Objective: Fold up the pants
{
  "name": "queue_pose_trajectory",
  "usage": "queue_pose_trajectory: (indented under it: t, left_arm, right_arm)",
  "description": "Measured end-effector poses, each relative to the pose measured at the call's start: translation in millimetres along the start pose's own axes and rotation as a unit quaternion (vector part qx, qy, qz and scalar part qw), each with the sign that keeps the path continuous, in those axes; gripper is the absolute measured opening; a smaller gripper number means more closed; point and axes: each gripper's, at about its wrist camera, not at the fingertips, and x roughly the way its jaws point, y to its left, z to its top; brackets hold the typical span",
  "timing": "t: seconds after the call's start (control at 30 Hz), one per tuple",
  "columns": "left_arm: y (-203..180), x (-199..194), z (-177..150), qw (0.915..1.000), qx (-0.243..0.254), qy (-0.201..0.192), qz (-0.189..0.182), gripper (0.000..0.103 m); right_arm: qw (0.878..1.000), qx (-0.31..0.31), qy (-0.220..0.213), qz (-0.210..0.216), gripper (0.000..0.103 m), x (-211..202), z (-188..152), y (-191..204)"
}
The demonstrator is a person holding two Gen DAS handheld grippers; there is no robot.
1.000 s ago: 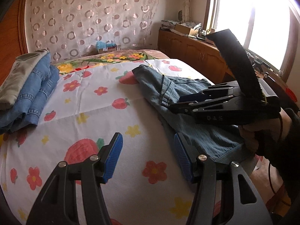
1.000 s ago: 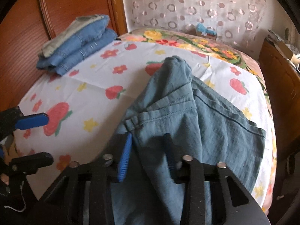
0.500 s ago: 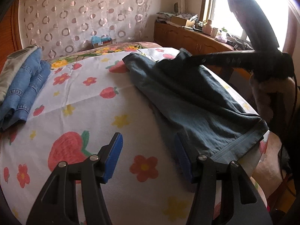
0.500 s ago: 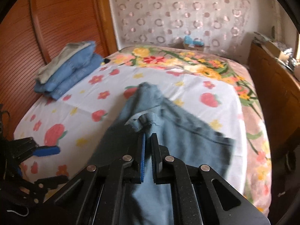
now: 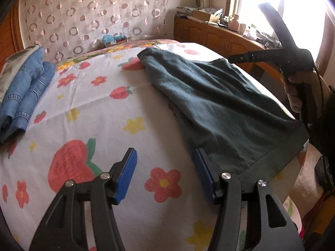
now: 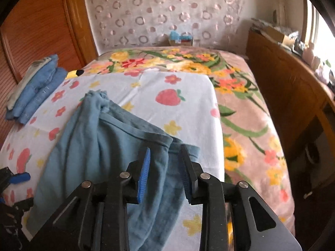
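Note:
A pair of blue-grey pants (image 5: 217, 102) lies lengthwise on the flowered sheet (image 5: 100, 113), one end bunched at the far side, the hem end near me at the bed's edge. In the right wrist view the pants (image 6: 100, 146) spread out below my right gripper (image 6: 164, 175), which is open, with cloth lying between and under its blue pads, not clamped. My left gripper (image 5: 165, 174) is open and empty just above the sheet, its right finger beside the pants' near hem. The right gripper also shows in the left wrist view (image 5: 272, 56), over the pants' right edge.
A stack of folded jeans (image 5: 23, 92) sits at the left edge of the bed, also visible in the right wrist view (image 6: 35, 90). A wooden cabinet (image 6: 293, 96) runs along the right side, a wooden wall panel (image 6: 37, 31) on the left. A small box (image 6: 181, 38) stands at the headboard.
My right gripper, shut on the pants half a second ago, has opened and let the cloth drop flat after pulling it out to the right. The left gripper stayed put.

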Motion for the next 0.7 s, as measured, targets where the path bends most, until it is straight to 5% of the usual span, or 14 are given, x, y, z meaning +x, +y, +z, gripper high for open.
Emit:
queue_pose_trajectory:
  t: [0.43,0.5,0.57,0.7]
  left_arm:
    - [-3,1,-1,0.9999,0.011,-0.007,0.003,0.056]
    - [-4,1,-1,0.9999,0.012,-0.008,0.003,0.056]
    - [-4,1,-1,0.9999,0.012,-0.009,0.003,0.057]
    - [-4,1,-1,0.9999,0.013,-0.01,0.003,0.057]
  right_arm:
    - [1.0,0.002,0.027,0.005,0.034,29,5,0]
    - [1.0,0.007,0.025,0.007,0.029,30,7,-3]
    - [0.999,0.022,0.025,0.021,0.006,27,9,-7]
    - [1.0,0.011,-0.016,0.013,0.002,7,13,-3]
